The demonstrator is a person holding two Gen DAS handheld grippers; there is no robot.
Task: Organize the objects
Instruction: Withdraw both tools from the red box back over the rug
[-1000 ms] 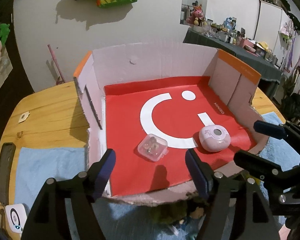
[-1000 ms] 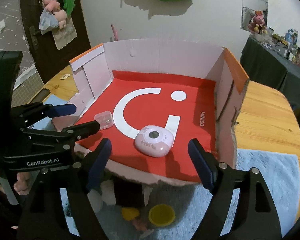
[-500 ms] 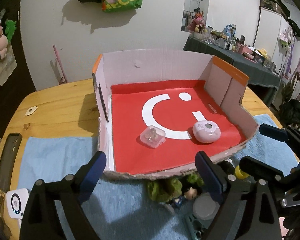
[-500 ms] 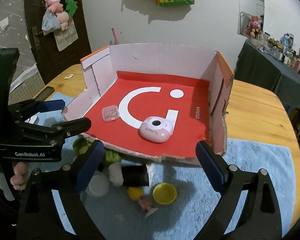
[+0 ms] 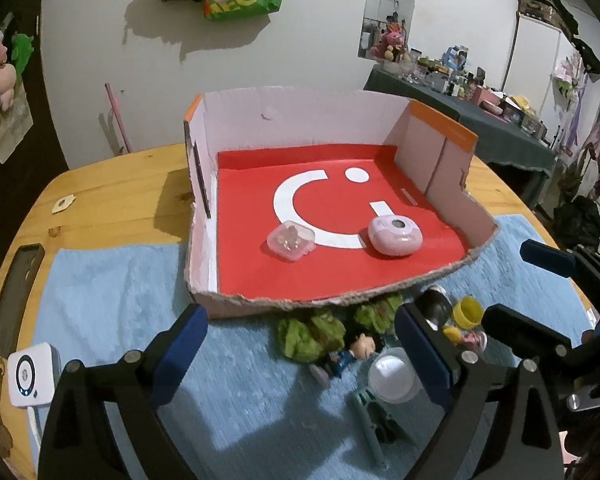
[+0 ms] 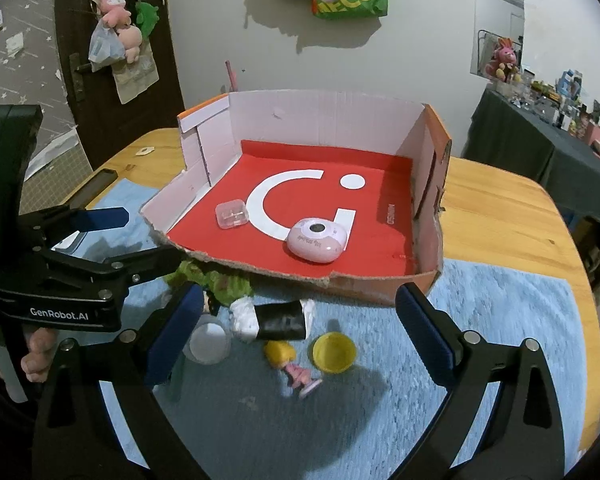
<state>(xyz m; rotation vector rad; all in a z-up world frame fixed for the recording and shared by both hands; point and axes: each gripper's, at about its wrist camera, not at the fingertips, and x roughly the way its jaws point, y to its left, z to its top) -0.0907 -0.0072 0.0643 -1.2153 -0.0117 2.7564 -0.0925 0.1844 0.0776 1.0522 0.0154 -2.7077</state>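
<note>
**Cardboard box holds two items, rest of the pile waits outside**

Red-lined cardboard box point(image 5: 440, 160) sits on the worktop point(image 5: 112, 200) over a blue towel point(image 5: 112, 292). Inside: clear plastic case point(image 5: 291, 240) and pink pod point(image 5: 395, 235), apart from each other. Loose things lie just outside the torn front wall: green toy point(image 6: 216, 280), black roll point(image 6: 282, 322), white lid point(image 6: 208, 340), yellow cap point(image 6: 334, 351), blonde doll point(image 6: 290, 364), dark-haired figure point(image 5: 352, 354), possibly more, view is cluttered.

Next pick, judged: take one piece at a time, the free-lying yellow cap or doll first; come down over it, close across its narrow side, lift clear of the torn wall before moving in.

Left claw point(image 5: 300, 356) and right claw point(image 6: 300, 340): both have just been opening, now wide, nothing between the jaws, touching nothing.
</note>
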